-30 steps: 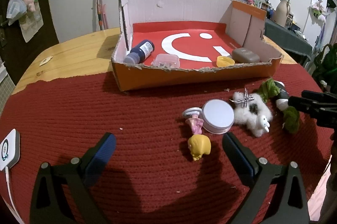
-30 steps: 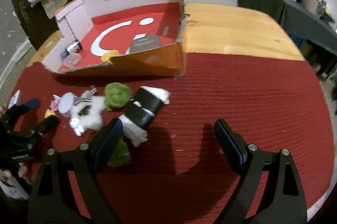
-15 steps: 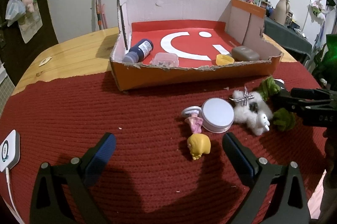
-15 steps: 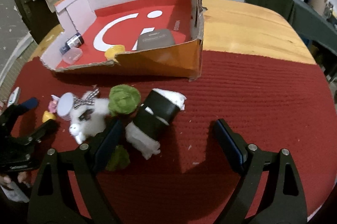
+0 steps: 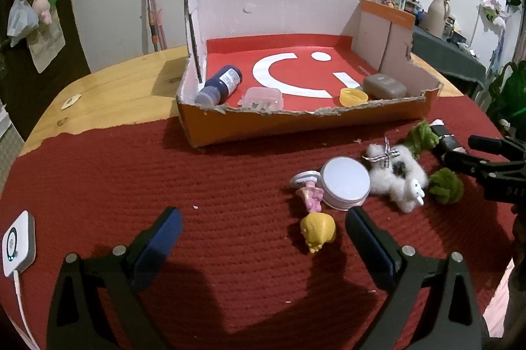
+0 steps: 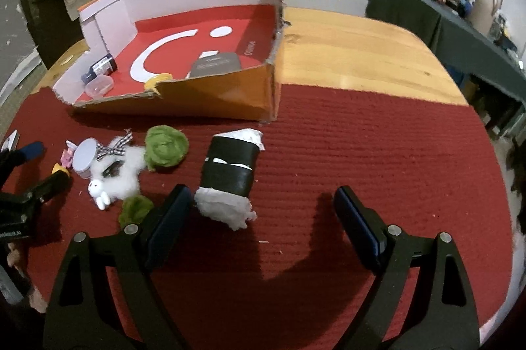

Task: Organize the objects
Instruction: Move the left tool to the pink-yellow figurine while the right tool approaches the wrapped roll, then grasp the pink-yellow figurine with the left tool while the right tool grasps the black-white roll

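- Surface: round wooden top, red woven mat over the near half. All loose items sit on the mat.
- Cardboard tray: torn front wall, red floor with a white smile. Already inside: dark bottle, clear tub, yellow cap, grey case.
- Black-wrapped roll: white stuffing at both ends, lying on the mat just in front of the tray's corner.
- Right tongs: spread wide, pinching nothing; the roll's near end lies between the fingers, close to the left one.
- Left tongs: spread, empty, hovering over the mat near the yellow figure.
- Small cluster still out: white tin, fluffy bunny, green pom-poms, pink figure.
- Step, as I judge it: right side lining up on the roll. Next calls for centring the roll, closing, then lifting over the torn wall.
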The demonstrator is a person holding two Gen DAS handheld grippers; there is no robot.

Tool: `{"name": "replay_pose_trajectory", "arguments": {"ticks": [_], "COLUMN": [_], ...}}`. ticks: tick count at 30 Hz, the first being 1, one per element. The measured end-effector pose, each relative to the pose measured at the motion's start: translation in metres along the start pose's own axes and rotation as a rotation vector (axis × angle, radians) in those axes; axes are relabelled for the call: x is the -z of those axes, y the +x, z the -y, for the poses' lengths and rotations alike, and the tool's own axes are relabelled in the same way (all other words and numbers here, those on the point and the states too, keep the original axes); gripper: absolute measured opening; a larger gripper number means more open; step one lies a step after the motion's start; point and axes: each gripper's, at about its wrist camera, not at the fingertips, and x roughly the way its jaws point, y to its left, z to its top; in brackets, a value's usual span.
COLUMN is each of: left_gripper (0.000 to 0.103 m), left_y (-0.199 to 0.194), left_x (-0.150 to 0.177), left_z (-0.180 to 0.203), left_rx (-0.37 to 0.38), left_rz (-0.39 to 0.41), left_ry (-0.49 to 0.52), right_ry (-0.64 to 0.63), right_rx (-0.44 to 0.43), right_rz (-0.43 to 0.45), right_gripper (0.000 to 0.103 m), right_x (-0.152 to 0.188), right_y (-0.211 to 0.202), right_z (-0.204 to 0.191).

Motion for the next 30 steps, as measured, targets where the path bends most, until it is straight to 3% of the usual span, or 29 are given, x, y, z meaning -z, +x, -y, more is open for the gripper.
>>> {"name": "replay_pose_trajectory", "arguments": {"ticks": [7, 11, 17, 19, 22, 25, 26, 30], "left_gripper": [0.092, 0.078, 0.067, 0.06, 0.05, 0.022, 0.021, 0.021], "left_y": [0.001, 0.006, 0.007, 0.008, 0.009, 0.009, 0.008, 0.005], "left_x": [-0.002, -0.001, -0.003, -0.004, -0.006, -0.007, -0.007, -0.006], "left_z": [0.0, 0.003, 0.007, 0.008, 0.01, 0.011, 0.011, 0.012], "left_rx": [0.01, 0.047, 0.065, 0.079, 0.095, 0.116, 0.123, 0.135], "left_rz": [0.0, -0.02, -0.008, -0.005, 0.001, 0.008, 0.007, 0.009], "left_ry": [0.034, 0.047, 0.06, 0.064, 0.066, 0.072, 0.07, 0.057], "right_ry": [-0.037, -0.043, -0.075, -0.078, -0.072, -0.064, -0.053, -0.037], "right_rx": [0.015, 0.016, 0.001, -0.01, -0.049, -0.076, -0.096, -0.12], "right_rz": [0.01, 0.013, 0.015, 0.019, 0.021, 0.034, 0.037, 0.044], "right_gripper": [0.089, 0.089, 0.087, 0.08, 0.061, 0.04, 0.034, 0.034], "right_x": [-0.005, -0.005, -0.005, -0.005, -0.004, -0.004, -0.004, -0.003], "right_y": [0.004, 0.006, 0.01, 0.011, 0.012, 0.01, 0.009, 0.005], "right_z": [-0.007, -0.007, -0.013, -0.015, -0.016, -0.013, -0.011, -0.008]}}
